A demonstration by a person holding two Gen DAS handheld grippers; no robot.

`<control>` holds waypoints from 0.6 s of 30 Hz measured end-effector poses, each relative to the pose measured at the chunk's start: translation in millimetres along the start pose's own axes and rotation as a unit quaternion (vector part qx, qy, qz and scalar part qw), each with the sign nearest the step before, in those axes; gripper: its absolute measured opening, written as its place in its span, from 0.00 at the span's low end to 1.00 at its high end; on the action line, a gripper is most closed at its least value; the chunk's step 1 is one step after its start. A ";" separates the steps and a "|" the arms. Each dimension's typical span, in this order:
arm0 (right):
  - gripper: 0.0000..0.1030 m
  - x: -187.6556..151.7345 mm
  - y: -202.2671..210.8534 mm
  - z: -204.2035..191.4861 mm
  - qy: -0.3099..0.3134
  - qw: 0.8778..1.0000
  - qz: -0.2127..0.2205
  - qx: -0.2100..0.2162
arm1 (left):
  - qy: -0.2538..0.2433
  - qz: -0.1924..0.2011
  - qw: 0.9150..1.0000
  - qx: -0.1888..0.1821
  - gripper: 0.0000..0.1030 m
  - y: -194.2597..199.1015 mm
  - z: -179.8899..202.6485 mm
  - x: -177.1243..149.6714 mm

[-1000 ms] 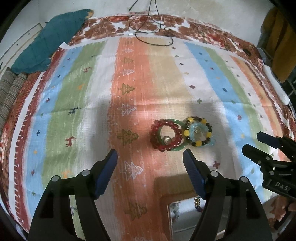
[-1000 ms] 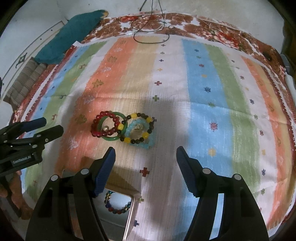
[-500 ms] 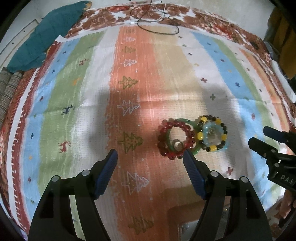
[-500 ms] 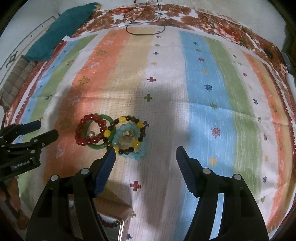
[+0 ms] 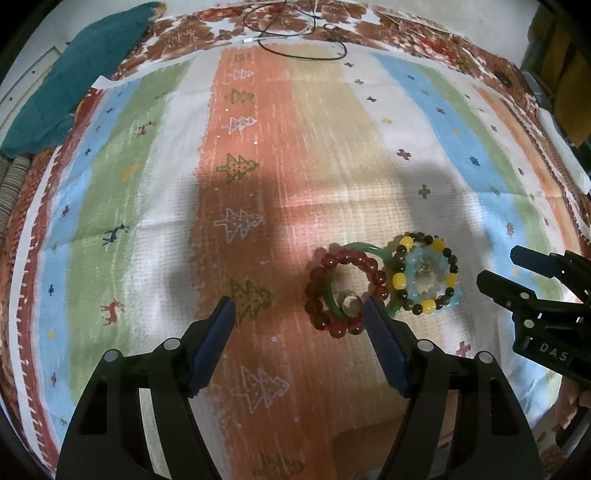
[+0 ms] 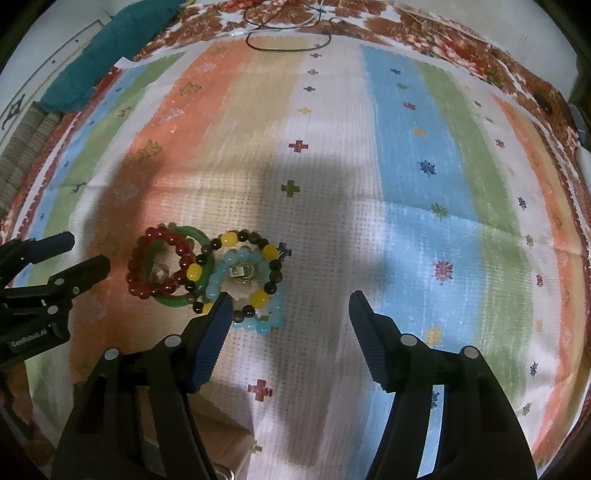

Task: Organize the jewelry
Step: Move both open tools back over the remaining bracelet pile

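Observation:
A pile of bracelets lies on the striped cloth. A dark red bead bracelet (image 5: 321, 273) (image 6: 147, 240) rests on a green bangle (image 5: 364, 246) (image 6: 192, 232). Beside it a black and yellow bead bracelet (image 5: 406, 242) (image 6: 229, 239) overlaps a pale blue bead bracelet (image 5: 456, 293) (image 6: 258, 326). Small rings sit inside the loops. My left gripper (image 5: 301, 314) is open, its right fingertip at the red bracelet's near edge. My right gripper (image 6: 290, 308) is open, its left fingertip over the blue bracelet's near edge. Each gripper shows in the other's view, the left one (image 6: 62, 254) and the right one (image 5: 517, 266).
The striped cloth (image 5: 147, 184) (image 6: 443, 184) covers the whole surface. A teal cushion (image 5: 74, 74) (image 6: 110, 48) lies at the far left. A black cable (image 5: 295, 37) (image 6: 288, 29) loops at the far edge. The corner of a brown box (image 6: 229, 450) sits under my right gripper.
Both grippers moved forward and down toward the bracelets, which now sit at the fingertips. The box with beads near the bottom edge has slid almost out of view. Both stay open.

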State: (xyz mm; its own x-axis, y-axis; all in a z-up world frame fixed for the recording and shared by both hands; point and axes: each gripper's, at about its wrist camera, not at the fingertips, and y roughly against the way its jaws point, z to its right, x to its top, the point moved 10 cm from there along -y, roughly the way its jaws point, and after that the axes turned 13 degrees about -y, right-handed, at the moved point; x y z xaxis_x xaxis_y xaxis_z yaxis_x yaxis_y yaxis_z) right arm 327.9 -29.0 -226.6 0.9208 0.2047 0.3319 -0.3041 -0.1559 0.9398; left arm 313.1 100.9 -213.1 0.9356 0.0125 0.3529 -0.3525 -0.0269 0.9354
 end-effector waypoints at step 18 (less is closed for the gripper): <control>0.49 9.6 -27.2 -4.3 0.001 1.000 -0.022 0.000 | -0.025 -0.021 0.999 -0.019 0.65 -32.9 7.3 8.2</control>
State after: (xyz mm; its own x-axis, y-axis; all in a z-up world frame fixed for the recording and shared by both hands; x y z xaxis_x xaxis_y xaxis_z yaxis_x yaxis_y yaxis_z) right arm 344.0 -18.7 -248.7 0.9326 0.2132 0.2913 -0.2642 -0.1468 0.9532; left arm 332.6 94.6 -241.1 0.9491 -0.0378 0.3128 -0.3127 0.0097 0.9498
